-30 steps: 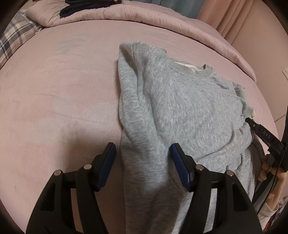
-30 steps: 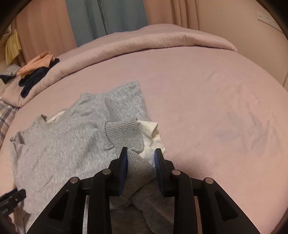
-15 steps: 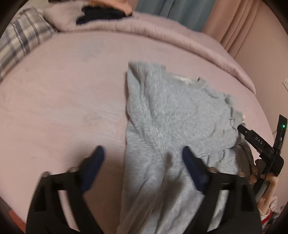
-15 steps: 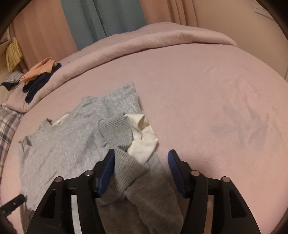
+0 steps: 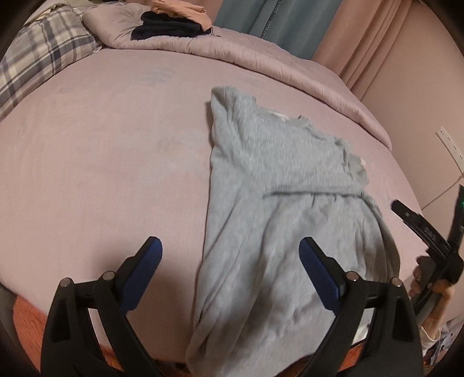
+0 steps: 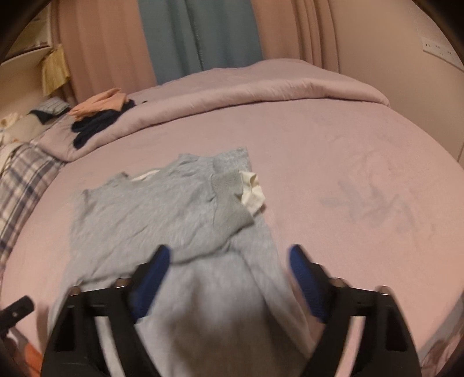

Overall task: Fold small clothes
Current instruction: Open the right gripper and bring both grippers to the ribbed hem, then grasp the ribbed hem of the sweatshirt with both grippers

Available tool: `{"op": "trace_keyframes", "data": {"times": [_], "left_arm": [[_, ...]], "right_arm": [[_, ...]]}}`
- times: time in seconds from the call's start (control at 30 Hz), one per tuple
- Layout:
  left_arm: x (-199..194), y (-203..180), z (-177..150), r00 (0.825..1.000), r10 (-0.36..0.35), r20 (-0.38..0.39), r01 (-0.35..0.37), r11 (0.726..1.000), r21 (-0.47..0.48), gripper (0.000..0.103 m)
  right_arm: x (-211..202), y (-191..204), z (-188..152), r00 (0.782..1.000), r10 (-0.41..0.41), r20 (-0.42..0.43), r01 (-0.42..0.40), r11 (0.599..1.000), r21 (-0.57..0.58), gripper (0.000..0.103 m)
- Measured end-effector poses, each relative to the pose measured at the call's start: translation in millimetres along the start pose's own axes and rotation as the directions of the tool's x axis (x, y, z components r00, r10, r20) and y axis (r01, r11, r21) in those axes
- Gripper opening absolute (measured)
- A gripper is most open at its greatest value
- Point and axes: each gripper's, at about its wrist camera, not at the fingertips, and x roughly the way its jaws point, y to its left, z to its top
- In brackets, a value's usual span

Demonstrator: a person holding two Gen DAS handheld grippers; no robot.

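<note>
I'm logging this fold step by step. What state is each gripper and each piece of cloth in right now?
Left gripper: open, holding nothing.
Right gripper: open, holding nothing.
Grey knit sweatshirt: flat on the pink bedsheet, sleeves folded across the body, cream lining showing at one cuff.
Dark navy garment: lying on the pink quilt, under a peach cloth.

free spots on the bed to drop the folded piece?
Bare sheet left of the grey sweatshirt, up to the plaid pillow; more right of it, below the rolled duvet. Crowded: clothes pile on the duvet.
</note>
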Motion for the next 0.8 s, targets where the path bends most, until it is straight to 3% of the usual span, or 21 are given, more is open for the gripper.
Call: {"op": "trace_keyframes", "data": {"times": [0.2, 0.47, 0.57, 0.73, 0.8], "left_arm": [[-4.7, 8.2, -26.6, 0.999, -0.031, -0.032, 0.031, 0.999, -0.008, 0.095], [6.7, 15.6, -46.6, 0.987, -0.109, -0.115, 0.098, 0.991, -0.091, 0.085], [5.9, 9.2, -50.7, 0.99, -0.088, -0.107, 0.081, 0.994, -0.069, 0.084], [10.2, -1.4, -58.1, 0.982, -0.129, -0.137, 0.121, 0.991, -0.06, 0.077], [14.0, -7.2, -59.8, 0.981, -0.126, -0.15, 0.122, 0.992, -0.034, 0.07]], "right_arm": [[-25.5, -22.4, -33.2, 0.999, 0.031, -0.019, -0.031, 0.999, -0.012, 0.09], [-29.1, -49.8, -70.8, 0.988, 0.05, -0.147, -0.046, 0.999, 0.029, 0.09], [-25.5, -53.8, -79.8, 0.981, 0.049, -0.189, -0.042, 0.998, 0.043, 0.089], [-21.8, -54.6, -90.7, 0.973, 0.071, -0.222, -0.062, 0.997, 0.05, 0.089], [-21.8, -51.2, -91.2, 0.968, 0.104, -0.228, -0.092, 0.994, 0.065, 0.081]]}}
